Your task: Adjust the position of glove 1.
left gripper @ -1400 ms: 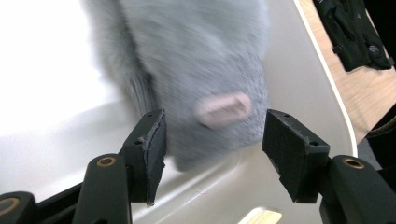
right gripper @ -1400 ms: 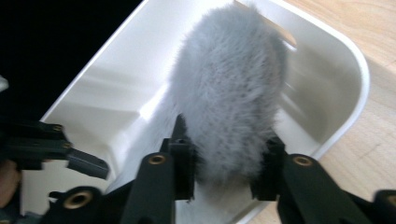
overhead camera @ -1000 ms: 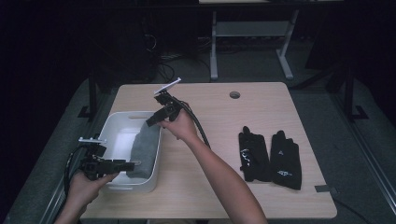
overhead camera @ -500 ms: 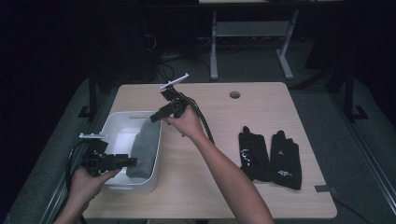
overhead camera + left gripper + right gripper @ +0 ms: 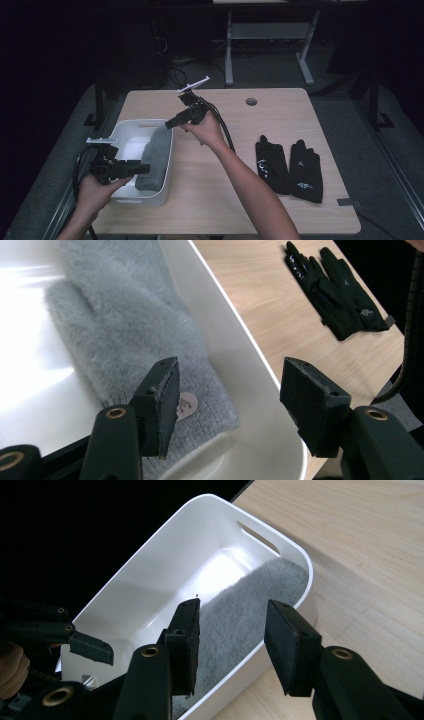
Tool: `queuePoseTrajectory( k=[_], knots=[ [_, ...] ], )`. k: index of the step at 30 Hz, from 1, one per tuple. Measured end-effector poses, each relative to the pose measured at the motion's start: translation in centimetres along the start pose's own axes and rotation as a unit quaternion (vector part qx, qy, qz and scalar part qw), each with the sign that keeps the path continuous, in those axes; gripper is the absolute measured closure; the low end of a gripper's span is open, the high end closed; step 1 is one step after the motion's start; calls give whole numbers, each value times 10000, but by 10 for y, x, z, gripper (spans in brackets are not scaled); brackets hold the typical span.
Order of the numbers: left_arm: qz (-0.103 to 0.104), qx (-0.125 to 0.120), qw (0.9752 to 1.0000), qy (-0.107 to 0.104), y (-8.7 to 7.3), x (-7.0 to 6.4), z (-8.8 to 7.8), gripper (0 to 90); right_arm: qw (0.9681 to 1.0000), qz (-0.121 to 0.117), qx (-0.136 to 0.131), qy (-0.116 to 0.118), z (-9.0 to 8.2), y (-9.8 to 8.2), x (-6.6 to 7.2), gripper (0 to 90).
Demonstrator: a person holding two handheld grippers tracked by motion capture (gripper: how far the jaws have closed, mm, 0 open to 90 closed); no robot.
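Note:
A grey fuzzy mitten [image 5: 155, 157] lies in a white bin [image 5: 125, 132] at the table's left, along the bin's right wall. My left gripper [image 5: 144, 169] hovers over the bin's near end, jaws open, nothing between them. In the left gripper view the mitten [image 5: 130, 335] lies below the open gripper [image 5: 230, 400], its cuff nearest. My right gripper [image 5: 171, 122] is held above the bin's far right corner, open and empty. In the right gripper view the gripper [image 5: 232, 630] looks down on the mitten [image 5: 250, 605] in the bin [image 5: 165, 570].
A pair of black gloves [image 5: 272, 162] [image 5: 306, 172] lies flat on the wooden table [image 5: 240, 200] at the right; the pair [image 5: 340, 290] also shows in the left gripper view. A round hole [image 5: 251, 101] is near the table's far edge. Dark floor surrounds the table.
Both grippers have lifted a little from the bin. The right one has drifted up and to the right, away from the mitten. The mitten stays in the bin.

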State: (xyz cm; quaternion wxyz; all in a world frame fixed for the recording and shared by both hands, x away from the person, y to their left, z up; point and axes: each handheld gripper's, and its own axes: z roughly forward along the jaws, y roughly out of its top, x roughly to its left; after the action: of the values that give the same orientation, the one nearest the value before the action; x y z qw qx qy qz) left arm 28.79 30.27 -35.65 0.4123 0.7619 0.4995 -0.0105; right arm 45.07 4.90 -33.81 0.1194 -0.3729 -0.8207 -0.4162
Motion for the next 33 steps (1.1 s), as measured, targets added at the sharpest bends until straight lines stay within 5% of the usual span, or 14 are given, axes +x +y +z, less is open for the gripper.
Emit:
queuePoseTrajectory(
  k=[33],
  knots=[
    [315,-99,9988,-355,25,-34,13,401,9996,0,-270,-11,-55,-19,-12,572]
  ],
)
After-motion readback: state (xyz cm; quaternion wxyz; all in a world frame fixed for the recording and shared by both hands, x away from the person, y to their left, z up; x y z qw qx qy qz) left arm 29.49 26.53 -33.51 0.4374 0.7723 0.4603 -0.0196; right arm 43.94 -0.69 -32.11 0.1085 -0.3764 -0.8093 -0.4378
